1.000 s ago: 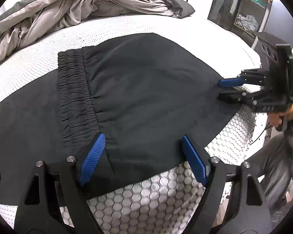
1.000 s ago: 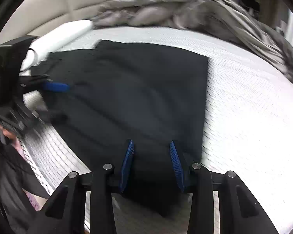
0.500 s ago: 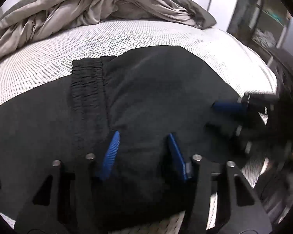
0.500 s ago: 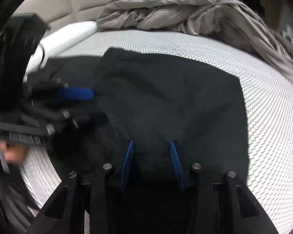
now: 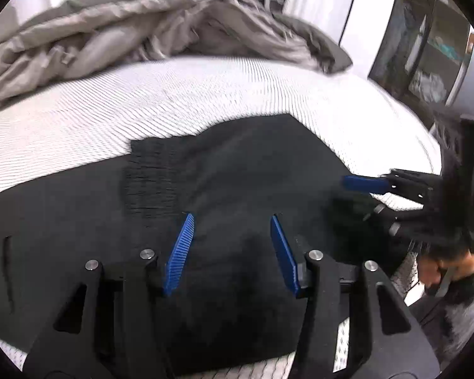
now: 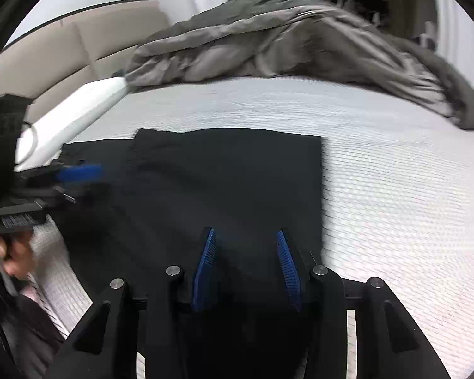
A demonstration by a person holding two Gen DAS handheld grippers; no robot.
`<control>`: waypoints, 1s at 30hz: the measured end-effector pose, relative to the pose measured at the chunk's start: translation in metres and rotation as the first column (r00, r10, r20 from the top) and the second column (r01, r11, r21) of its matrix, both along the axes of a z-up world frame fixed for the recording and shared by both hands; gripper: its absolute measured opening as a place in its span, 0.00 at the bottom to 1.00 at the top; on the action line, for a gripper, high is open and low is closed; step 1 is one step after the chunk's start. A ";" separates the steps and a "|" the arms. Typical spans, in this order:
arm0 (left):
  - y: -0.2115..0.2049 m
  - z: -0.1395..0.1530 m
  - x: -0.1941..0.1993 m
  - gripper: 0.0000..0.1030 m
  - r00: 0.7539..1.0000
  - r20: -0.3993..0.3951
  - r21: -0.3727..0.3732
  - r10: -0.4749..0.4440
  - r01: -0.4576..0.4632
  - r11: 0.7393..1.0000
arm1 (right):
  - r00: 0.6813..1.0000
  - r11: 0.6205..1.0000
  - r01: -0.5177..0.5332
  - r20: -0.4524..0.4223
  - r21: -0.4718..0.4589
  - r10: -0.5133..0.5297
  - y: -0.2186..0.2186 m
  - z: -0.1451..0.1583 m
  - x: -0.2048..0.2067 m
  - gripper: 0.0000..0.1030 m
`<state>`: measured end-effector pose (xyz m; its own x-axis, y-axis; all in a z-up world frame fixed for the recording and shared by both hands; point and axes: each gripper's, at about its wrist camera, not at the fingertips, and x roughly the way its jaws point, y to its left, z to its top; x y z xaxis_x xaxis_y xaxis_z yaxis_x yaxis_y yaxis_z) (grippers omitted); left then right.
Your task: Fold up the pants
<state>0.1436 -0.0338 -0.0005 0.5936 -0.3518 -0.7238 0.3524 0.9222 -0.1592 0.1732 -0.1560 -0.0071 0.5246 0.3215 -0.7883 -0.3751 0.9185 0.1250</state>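
Black pants [image 5: 237, 170] lie on the white mattress, with the elastic waistband [image 5: 148, 183] at the middle left of the left wrist view. They also show in the right wrist view [image 6: 224, 177]. My left gripper [image 5: 230, 249] has its blue pads partly closed around a lifted near fold of the black cloth. My right gripper [image 6: 246, 265] likewise has its pads around the near edge of the pants. Each gripper shows in the other's view: the right one [image 5: 363, 189] at the right, the left one [image 6: 75, 177] at the left.
A rumpled grey duvet [image 5: 148, 38] lies across the far side of the bed [image 5: 205, 94]. A beige headboard [image 6: 63, 50] and white pillow [image 6: 75, 110] are at the left in the right wrist view. A glass cabinet [image 5: 426, 50] stands at the right.
Both grippers have lifted and carried the near edge of the pants toward the far side. The left gripper's jaws went from wide open to narrowed on the cloth.
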 end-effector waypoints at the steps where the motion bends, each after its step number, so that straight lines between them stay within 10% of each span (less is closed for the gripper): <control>1: -0.007 -0.010 0.008 0.46 0.999 -0.032 0.023 -0.009 0.009 1.000 | 0.999 1.000 -0.026 -0.026 -0.013 0.026 0.016 -0.007 0.006 0.40; 6: -0.008 -0.024 0.013 0.42 0.998 -0.053 0.061 -0.040 0.044 0.997 | 0.991 0.989 -0.115 -0.076 -0.089 0.109 0.043 -0.028 0.014 0.40; 12: 0.006 -0.021 -0.003 0.42 0.998 -0.040 0.076 -0.056 0.059 0.995 | 0.996 0.988 0.032 -0.080 -0.149 -0.044 -0.021 -0.027 0.019 0.40; 24: -0.002 -0.014 0.038 0.42 0.997 -0.059 0.061 0.044 -0.040 0.997 | 0.991 0.994 0.047 -0.133 0.099 -0.033 0.024 -0.017 0.044 0.41; 30: 0.009 -0.018 0.027 0.38 0.998 -0.055 0.070 0.008 -0.004 0.998 | 0.991 0.998 0.034 -0.131 -0.044 -0.040 0.027 -0.032 0.054 0.39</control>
